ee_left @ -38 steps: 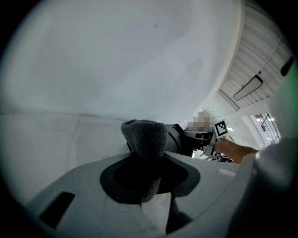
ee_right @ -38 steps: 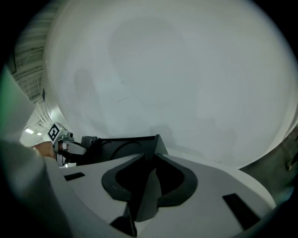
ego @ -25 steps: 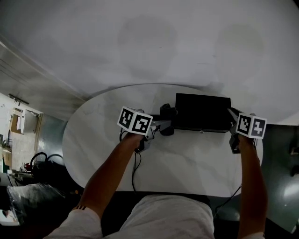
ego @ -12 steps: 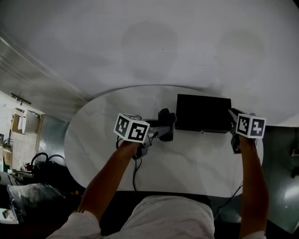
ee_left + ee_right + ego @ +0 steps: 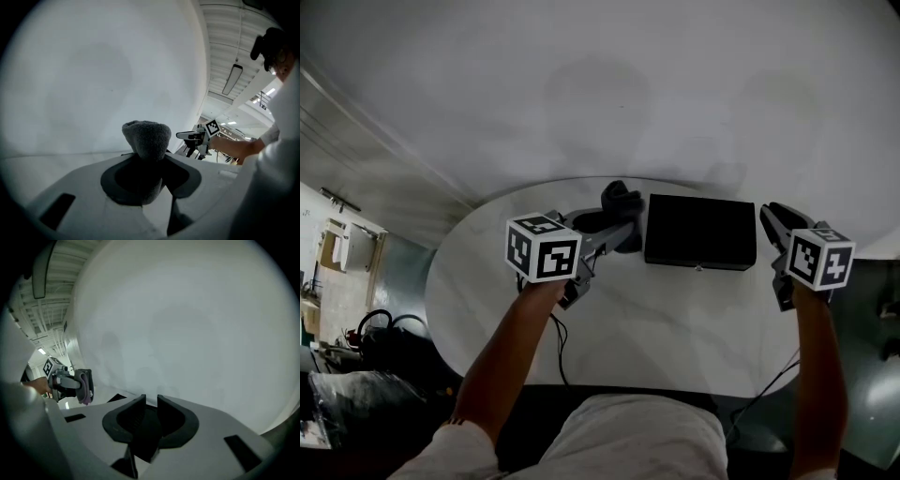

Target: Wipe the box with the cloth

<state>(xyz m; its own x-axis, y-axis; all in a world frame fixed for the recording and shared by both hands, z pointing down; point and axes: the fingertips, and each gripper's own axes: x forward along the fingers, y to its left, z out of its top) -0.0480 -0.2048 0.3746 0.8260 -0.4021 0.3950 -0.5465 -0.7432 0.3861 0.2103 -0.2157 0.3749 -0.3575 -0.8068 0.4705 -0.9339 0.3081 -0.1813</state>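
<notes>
A black box [image 5: 700, 232] lies flat on the white oval table [image 5: 487, 281], towards its far side. My left gripper [image 5: 623, 214] hangs just left of the box and above the table, shut on a dark grey cloth [image 5: 617, 199]. In the left gripper view the bunched cloth [image 5: 146, 137] sticks up from between the jaws. My right gripper [image 5: 774, 218] is off the box's right end, lifted clear of it. In the right gripper view its jaws [image 5: 150, 404] stand a narrow gap apart with nothing between them, so the gripper is open.
A cable [image 5: 561, 349] trails from the left gripper over the table's near edge. Dark clutter and cables [image 5: 366, 337] sit on the floor at the left. A plain pale wall [image 5: 609, 84] rises behind the table. My right gripper [image 5: 200, 137] shows small in the left gripper view.
Both grippers have risen. The left one has drawn up and away from the box's left edge with the cloth, and the right one has lifted off the box's right end.
</notes>
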